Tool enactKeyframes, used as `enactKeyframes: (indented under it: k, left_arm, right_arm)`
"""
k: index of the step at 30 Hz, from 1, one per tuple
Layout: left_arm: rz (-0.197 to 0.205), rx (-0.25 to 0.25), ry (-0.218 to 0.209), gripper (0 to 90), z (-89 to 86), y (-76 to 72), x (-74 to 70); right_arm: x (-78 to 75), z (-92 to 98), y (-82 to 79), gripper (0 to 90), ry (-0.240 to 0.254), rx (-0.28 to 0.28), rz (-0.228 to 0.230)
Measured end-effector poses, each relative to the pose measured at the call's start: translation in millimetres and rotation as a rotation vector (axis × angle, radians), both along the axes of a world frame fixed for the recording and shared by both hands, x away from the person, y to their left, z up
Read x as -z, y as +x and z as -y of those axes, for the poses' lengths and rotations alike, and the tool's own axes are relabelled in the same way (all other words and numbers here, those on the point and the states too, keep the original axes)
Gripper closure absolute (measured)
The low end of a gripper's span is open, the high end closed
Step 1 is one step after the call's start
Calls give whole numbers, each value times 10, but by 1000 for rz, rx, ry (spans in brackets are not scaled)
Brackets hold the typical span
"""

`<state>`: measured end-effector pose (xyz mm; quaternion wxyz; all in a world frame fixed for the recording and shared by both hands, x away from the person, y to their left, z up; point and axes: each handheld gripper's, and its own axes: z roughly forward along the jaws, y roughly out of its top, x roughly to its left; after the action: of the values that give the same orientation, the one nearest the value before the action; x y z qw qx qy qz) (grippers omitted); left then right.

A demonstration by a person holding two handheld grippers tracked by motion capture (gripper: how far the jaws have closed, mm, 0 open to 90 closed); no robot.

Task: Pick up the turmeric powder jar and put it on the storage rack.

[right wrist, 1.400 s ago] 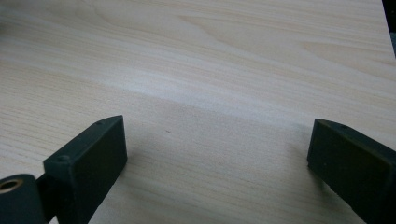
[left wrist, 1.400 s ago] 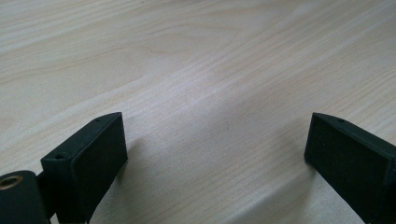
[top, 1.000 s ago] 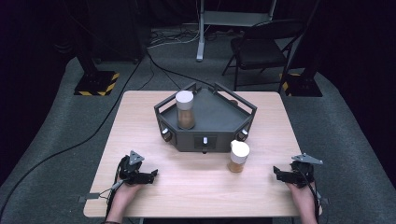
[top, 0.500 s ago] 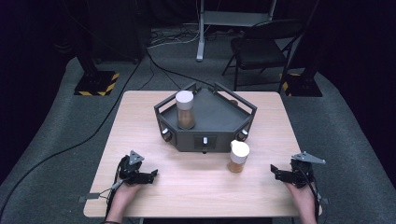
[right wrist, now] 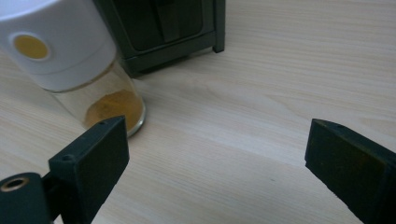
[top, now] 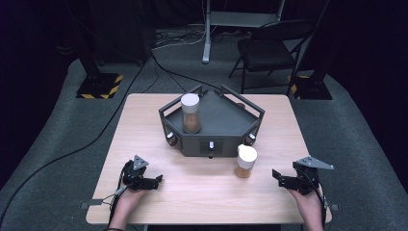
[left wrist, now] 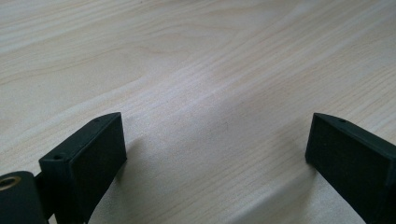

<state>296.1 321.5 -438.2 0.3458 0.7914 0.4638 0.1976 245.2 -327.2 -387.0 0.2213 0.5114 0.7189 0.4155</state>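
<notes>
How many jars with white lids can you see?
2. One jar stands upright on the dark tray at the table's middle. The other jar stands on the table just in front of the tray, nearer the right gripper.

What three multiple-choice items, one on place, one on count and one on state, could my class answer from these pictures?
1. Where does the fuller jar stand?
A. On the dark tray
B. On the floor
C. On the chair

2. How many white-capped jars are there?
A. One
B. Two
C. Four

3. How are the right gripper fingers?
A. Shut on a jar
B. Open, holding nothing
C. Shut on the tray

Key: 1 A, the jar stands inside the tray's rails. 2 B, a second jar stands on the table. 3 B, bare wood lies between them.
</notes>
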Motion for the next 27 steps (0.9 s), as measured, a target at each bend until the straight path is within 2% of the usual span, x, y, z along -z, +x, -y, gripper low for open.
enactKeyframes:
  k: [6,11,27]
  left_arm:
    - [0,0,0,47,0,0,0]
    - [0,0,0,47,0,0,1]
    - [2,1,1,46,1,0,1]
  right_arm:
    - [-23,-82,-14,51,6,-33,19]
    - [-11,-115,16,48,20,-52,15]
    - [-35,-332,129,47,5,-112,28]
